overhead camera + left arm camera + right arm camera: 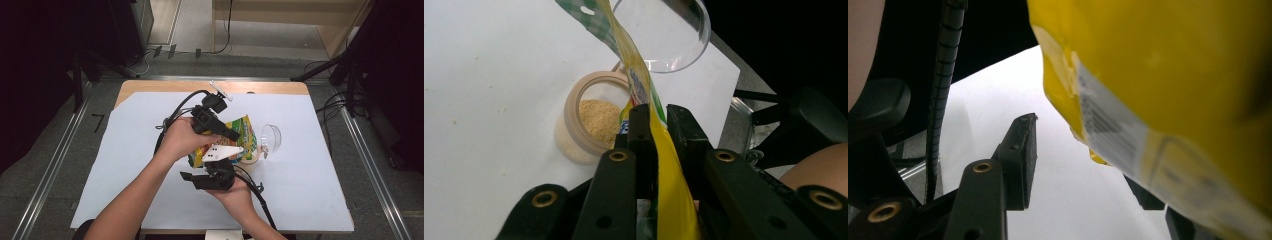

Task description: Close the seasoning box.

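My left gripper (658, 125) pinches the yellow snack bag (669, 200) by its edge, holding it tilted over the open jar (574, 127) of crumbs, apparently for pouring. My right gripper (1083, 165), jaws spread, sits beside the bag, seemingly steadying it.

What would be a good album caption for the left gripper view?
Left gripper pinches a yellow snack bag above a beige jar of golden crumbs, beside a clear plastic lid.

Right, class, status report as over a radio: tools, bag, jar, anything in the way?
Left tool shut on yellow bag. Right tool open, bag between its jaws. Jar part-filled with grains, lid off. Clear lid lies beside jar, nothing blocking.
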Demonstrator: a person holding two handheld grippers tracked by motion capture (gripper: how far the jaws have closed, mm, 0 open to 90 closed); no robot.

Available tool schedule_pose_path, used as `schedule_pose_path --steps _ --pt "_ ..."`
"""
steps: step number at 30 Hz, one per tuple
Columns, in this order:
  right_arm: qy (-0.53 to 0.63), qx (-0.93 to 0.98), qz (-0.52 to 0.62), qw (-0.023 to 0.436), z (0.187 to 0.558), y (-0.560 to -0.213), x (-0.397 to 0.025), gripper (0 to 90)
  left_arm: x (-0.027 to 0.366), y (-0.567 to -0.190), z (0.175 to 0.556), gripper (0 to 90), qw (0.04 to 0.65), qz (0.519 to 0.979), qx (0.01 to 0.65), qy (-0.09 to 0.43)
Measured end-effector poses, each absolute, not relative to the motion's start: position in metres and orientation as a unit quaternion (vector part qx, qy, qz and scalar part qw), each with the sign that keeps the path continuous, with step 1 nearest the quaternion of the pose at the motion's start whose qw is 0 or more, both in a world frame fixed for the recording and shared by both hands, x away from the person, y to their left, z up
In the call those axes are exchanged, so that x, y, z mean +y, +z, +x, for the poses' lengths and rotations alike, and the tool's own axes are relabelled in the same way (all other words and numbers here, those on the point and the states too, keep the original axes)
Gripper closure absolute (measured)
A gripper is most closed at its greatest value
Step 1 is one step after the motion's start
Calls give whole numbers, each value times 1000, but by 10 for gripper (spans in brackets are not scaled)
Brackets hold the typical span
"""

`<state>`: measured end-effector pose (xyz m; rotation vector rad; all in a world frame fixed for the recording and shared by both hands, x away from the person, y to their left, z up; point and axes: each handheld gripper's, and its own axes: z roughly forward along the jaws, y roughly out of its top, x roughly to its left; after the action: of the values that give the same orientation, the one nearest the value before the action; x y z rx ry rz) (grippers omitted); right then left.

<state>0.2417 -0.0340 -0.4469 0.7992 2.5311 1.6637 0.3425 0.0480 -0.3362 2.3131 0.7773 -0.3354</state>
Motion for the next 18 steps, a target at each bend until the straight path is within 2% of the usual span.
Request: schedule_pose_path --steps 9,18 --pt "523 814 253 3 242 -456 -32 504 58 -339 339 900 327 892 292 -110" --pt "522 813 257 14 243 -456 -33 481 69 -334 337 900 334 891 287 -107"
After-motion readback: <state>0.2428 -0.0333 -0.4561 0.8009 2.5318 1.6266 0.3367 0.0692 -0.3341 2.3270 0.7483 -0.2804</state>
